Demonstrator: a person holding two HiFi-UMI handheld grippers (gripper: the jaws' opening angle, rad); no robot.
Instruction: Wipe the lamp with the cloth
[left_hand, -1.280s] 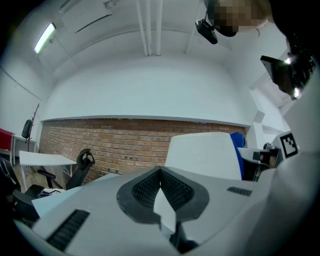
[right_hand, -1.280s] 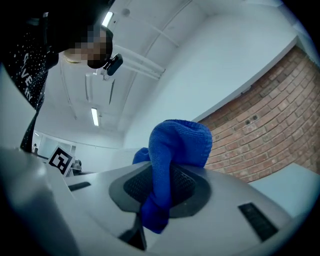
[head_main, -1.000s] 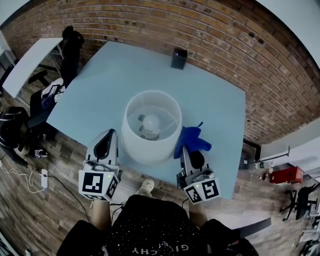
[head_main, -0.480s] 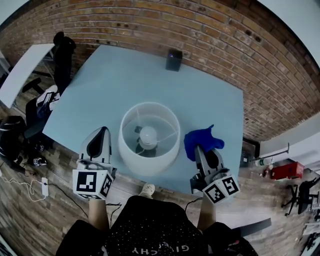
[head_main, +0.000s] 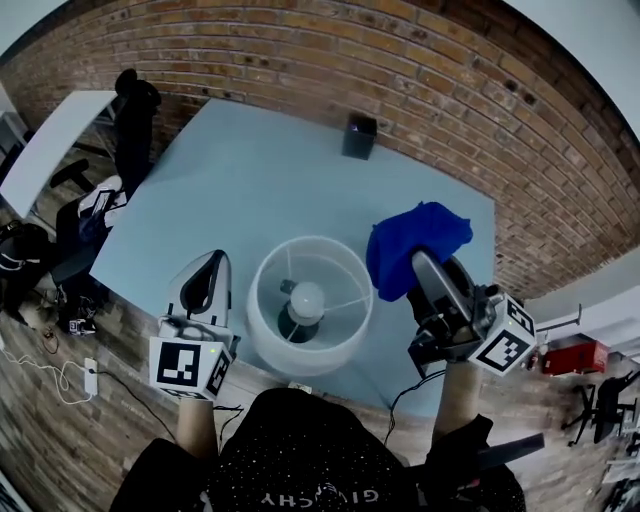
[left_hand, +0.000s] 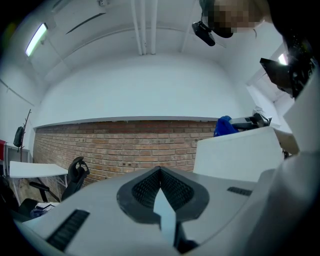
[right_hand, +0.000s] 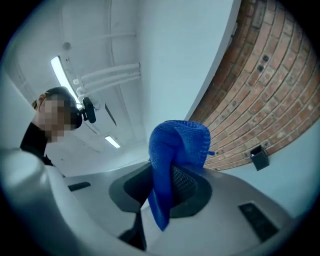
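Note:
The lamp's white round shade (head_main: 310, 305) stands near the front of the light blue table (head_main: 260, 180), and its bulb (head_main: 307, 297) shows through the open top. My right gripper (head_main: 422, 262) is raised to the right of the shade and is shut on the blue cloth (head_main: 412, 245), which drapes over its tips. In the right gripper view the cloth (right_hand: 175, 150) hangs between the jaws of that gripper (right_hand: 170, 175), which points up. My left gripper (head_main: 214, 260) is shut and empty, just left of the shade. The left gripper view shows its tips (left_hand: 160, 172) meeting, with the shade (left_hand: 235, 150) at right.
A small black box (head_main: 359, 136) stands at the table's far edge, in front of a brick wall (head_main: 430, 70). Black chairs (head_main: 135, 100) and a white table (head_main: 50, 140) are at the left. My dark-clothed body (head_main: 300, 460) fills the bottom of the head view.
My right gripper has lifted the blue cloth off the shade's right side and swung it up and to the right. The left gripper has hardly moved.

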